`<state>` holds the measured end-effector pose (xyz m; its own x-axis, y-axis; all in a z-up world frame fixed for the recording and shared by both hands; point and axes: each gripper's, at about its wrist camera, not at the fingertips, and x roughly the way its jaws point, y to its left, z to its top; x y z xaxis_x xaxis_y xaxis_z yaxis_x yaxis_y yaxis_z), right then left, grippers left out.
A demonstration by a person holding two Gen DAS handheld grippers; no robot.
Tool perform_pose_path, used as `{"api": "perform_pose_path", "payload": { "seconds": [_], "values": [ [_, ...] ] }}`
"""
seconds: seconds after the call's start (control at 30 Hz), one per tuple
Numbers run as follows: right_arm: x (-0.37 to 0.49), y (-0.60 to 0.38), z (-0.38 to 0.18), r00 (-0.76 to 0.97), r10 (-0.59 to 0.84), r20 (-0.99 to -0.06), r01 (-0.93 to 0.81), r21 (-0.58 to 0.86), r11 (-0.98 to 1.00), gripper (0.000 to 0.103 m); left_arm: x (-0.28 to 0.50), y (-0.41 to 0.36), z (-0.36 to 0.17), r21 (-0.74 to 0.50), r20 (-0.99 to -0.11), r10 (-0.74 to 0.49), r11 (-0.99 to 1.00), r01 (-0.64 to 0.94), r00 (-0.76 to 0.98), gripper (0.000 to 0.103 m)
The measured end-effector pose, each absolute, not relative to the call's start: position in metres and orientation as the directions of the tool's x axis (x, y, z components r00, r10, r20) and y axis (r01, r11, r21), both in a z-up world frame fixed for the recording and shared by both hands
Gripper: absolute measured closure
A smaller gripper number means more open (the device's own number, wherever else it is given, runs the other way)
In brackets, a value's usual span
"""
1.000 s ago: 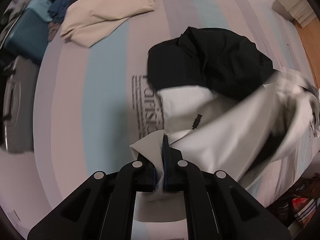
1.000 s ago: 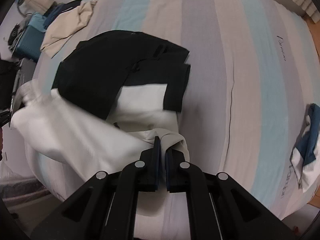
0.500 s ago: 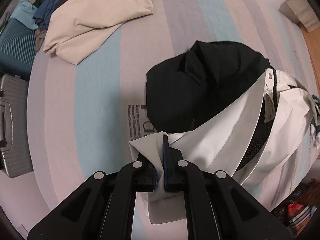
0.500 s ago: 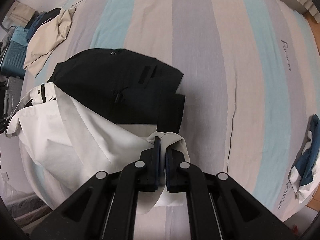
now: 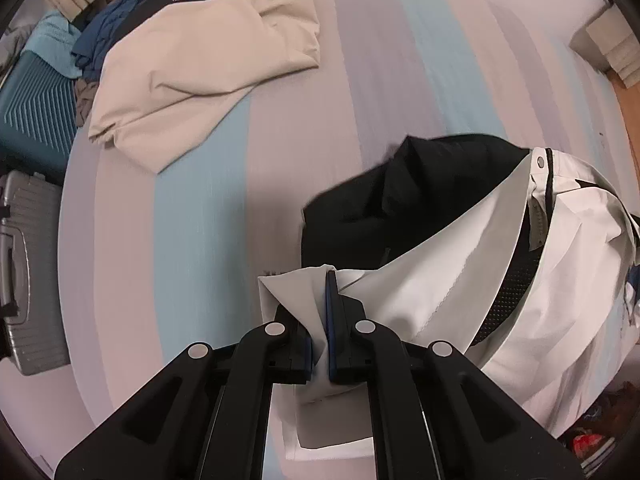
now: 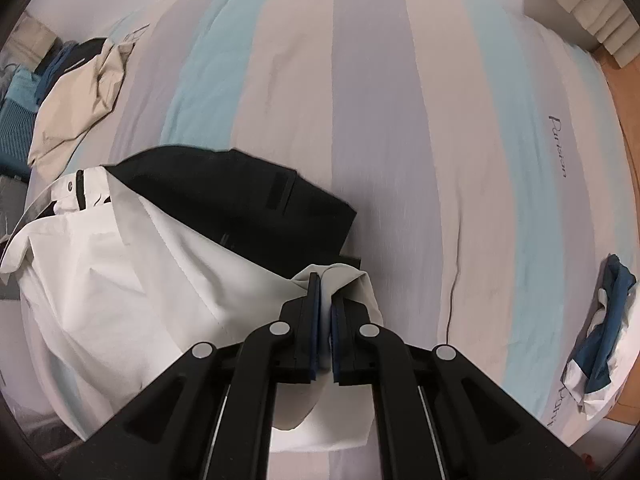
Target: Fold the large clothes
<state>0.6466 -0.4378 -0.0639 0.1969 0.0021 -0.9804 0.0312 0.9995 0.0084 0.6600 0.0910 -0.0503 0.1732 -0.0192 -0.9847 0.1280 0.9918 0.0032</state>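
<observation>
1. Left tool [image 5: 325, 280] is clamping fully down on a corner of the black-and-white jacket [image 5: 460, 280]; white fabric is bunching between its pads.
2. Right tool [image 6: 325, 283] is likewise pinching shut on another white corner of the jacket [image 6: 140, 272].
3. Jacket is lying partly on the striped bed [image 6: 380, 120], white section hanging between both tools over the black section.

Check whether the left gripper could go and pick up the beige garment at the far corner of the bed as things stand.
Probably not yet: the left gripper is shut on the white jacket. The striped bed toward the beige garment looks unobstructed.
</observation>
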Motion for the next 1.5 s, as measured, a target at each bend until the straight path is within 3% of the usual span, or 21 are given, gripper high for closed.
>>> {"api": "perform_pose_path", "payload": {
  "seconds": [1.27,1.5],
  "values": [
    [0.707,-0.437,-0.194,0.186,-0.026,-0.982,0.034,-0.02,0.999,0.098,0.738,0.1,-0.186,-0.033,-0.987,-0.04,0.998,0.05,0.156,0.095],
    [0.696,-0.432,-0.196,0.235,-0.053,-0.971,0.034,-0.046,0.998,0.092,0.734,0.099,-0.183,-0.014,-0.979,-0.027,0.998,0.062,0.201,0.094]
  ]
}}
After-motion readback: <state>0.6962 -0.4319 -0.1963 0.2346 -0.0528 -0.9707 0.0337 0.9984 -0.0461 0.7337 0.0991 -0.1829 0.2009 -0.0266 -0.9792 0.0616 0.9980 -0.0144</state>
